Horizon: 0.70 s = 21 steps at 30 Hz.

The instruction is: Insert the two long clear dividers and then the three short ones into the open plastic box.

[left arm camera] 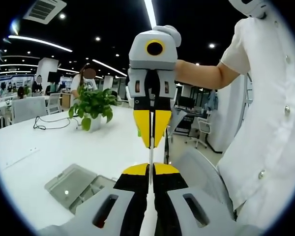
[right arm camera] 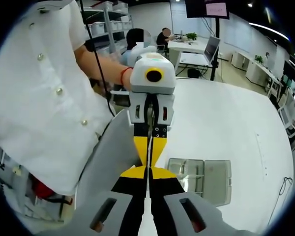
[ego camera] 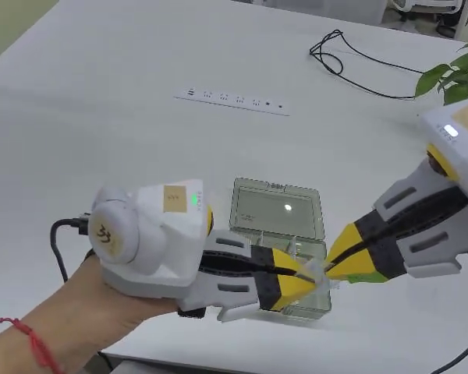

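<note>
On the white table (ego camera: 101,117) the open plastic box (ego camera: 278,210) lies just under the left gripper (ego camera: 306,282) and right gripper (ego camera: 333,263), which meet tip to tip, each pinched onto one clear divider (ego camera: 321,271); I'd lower it level, both ends lined up with the slots

1. A white power strip (ego camera: 232,100) lies flat on my white desk (ego camera: 93,109).
2. A black cable (ego camera: 318,53) loops near the desk's far edge, apart from the strip.
3. A leafy green plant (ego camera: 456,76) stands beside that cable.
</note>
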Each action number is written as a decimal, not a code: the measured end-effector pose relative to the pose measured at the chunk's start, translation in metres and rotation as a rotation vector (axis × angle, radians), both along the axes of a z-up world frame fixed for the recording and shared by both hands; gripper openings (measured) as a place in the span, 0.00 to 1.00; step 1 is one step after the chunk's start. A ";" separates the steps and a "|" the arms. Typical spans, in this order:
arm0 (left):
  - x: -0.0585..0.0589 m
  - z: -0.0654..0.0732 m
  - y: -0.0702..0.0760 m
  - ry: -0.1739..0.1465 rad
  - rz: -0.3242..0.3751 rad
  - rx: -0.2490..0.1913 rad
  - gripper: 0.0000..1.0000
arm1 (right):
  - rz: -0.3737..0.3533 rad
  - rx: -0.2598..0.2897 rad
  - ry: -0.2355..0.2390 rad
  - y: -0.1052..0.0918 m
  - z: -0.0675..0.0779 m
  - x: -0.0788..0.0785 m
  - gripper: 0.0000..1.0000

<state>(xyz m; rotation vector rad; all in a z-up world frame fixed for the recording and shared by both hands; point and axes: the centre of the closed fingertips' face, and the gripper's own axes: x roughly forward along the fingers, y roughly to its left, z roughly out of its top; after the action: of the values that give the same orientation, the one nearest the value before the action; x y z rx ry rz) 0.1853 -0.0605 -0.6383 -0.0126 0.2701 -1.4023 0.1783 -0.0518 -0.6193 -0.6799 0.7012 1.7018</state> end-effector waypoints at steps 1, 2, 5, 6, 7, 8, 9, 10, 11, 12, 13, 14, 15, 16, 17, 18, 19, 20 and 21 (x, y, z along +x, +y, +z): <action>0.001 -0.001 0.002 0.004 0.006 0.001 0.00 | -0.003 0.003 -0.001 -0.001 0.001 0.003 0.02; 0.001 -0.001 0.003 0.007 0.012 0.001 0.00 | -0.006 0.005 -0.002 -0.002 0.001 0.004 0.02; 0.006 -0.004 0.010 0.000 0.046 0.005 0.04 | -0.019 0.010 -0.009 -0.003 0.001 0.008 0.02; 0.006 -0.005 0.012 0.002 0.053 0.006 0.06 | -0.024 0.012 -0.011 -0.004 0.001 0.011 0.02; 0.007 -0.008 0.015 0.007 0.063 0.012 0.07 | -0.028 0.013 -0.013 -0.005 0.001 0.013 0.02; 0.008 -0.010 0.017 0.007 0.070 0.018 0.08 | -0.034 0.013 -0.016 -0.005 0.001 0.015 0.02; 0.009 -0.013 0.020 0.004 0.081 0.028 0.10 | -0.038 0.014 -0.019 -0.005 0.001 0.017 0.02; 0.009 -0.015 0.023 0.008 0.089 0.035 0.12 | -0.043 0.015 -0.020 -0.005 0.001 0.018 0.02; 0.010 -0.017 0.026 0.008 0.100 0.040 0.14 | -0.050 0.017 -0.022 -0.005 0.001 0.020 0.02; 0.011 -0.019 0.028 0.004 0.109 0.043 0.17 | -0.057 0.017 -0.025 -0.005 0.000 0.023 0.02; 0.013 -0.021 0.031 0.009 0.123 0.047 0.19 | -0.061 0.017 -0.029 -0.006 0.000 0.025 0.02; 0.014 -0.022 0.033 0.014 0.132 0.049 0.21 | -0.070 0.016 -0.036 -0.006 -0.002 0.028 0.02; 0.015 -0.024 0.035 0.016 0.138 0.052 0.23 | -0.075 0.015 -0.038 -0.006 -0.003 0.030 0.02; 0.017 -0.026 0.037 0.013 0.148 0.059 0.25 | -0.080 0.015 -0.040 -0.006 -0.004 0.032 0.02; 0.018 -0.027 0.039 0.013 0.156 0.065 0.27 | -0.089 0.017 -0.043 -0.005 -0.005 0.035 0.02; 0.019 -0.029 0.041 0.015 0.164 0.069 0.29 | -0.095 0.017 -0.046 -0.005 -0.007 0.038 0.02; 0.020 -0.030 0.042 0.017 0.166 0.070 0.32 | -0.102 0.015 -0.047 -0.005 -0.009 0.041 0.02; 0.021 -0.031 0.044 0.018 0.174 0.072 0.34 | -0.106 0.014 -0.051 -0.005 -0.011 0.043 0.02; 0.022 -0.032 0.045 0.014 0.180 0.073 0.36 | -0.109 0.014 -0.052 -0.005 -0.012 0.045 0.02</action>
<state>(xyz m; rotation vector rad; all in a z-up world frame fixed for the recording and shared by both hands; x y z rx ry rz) 0.2074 -0.0150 -0.6701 0.0133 0.3239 -1.2127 0.2236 -0.0568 -0.6313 -0.6625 0.6772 1.5821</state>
